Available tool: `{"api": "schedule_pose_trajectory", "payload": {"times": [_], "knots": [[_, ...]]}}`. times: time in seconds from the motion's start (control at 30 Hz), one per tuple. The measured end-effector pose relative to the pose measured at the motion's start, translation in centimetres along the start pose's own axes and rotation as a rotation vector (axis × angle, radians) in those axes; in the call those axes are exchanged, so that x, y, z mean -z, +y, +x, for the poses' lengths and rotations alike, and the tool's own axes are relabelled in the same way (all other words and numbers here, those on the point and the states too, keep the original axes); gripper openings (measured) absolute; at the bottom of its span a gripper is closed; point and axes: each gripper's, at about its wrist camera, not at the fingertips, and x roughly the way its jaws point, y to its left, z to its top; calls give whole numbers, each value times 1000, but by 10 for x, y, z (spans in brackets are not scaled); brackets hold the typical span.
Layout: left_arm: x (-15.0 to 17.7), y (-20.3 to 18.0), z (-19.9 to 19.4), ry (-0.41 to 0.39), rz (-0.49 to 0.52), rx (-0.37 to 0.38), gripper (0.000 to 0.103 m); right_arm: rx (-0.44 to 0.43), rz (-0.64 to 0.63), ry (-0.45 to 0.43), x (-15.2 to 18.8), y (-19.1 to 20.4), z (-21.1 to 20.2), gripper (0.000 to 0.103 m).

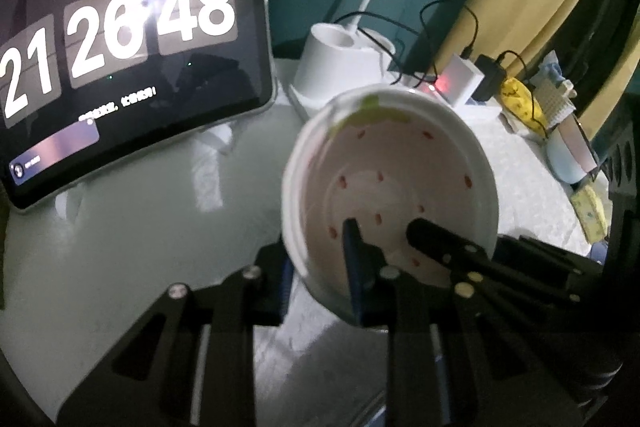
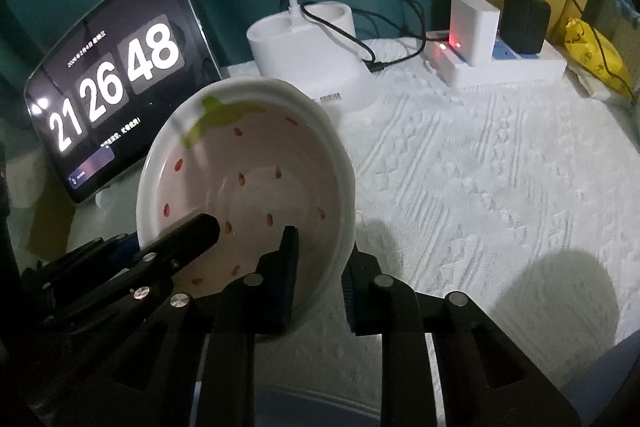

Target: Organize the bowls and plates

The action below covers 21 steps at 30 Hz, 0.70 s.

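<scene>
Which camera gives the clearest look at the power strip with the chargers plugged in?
The right wrist view: the power strip lies in full sight, with the white charger and black charger standing on it. The left wrist view shows only part of it, small and half hidden behind the strawberry bowl.

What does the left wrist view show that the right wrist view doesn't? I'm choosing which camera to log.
Only the left wrist view shows the pale blue bowl at the far right edge, the white woven basket behind it, and a glossy bare table surface below the tablet.

Only the right wrist view shows the whole white power strip and the open stretch of textured white cloth.

Both show the strawberry bowl held tilted, with the left tool and right tool each clamped over its rim, plus the tablet clock and lamp base.
</scene>
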Motion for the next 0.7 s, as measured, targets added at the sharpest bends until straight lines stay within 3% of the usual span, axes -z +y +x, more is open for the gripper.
{"api": "schedule_pose_trajectory", "payload": {"times": [0.7], "knots": [[7,-20,-41,-91,59,-12,23,1,-19,-79,3,4,-48,21]]}}
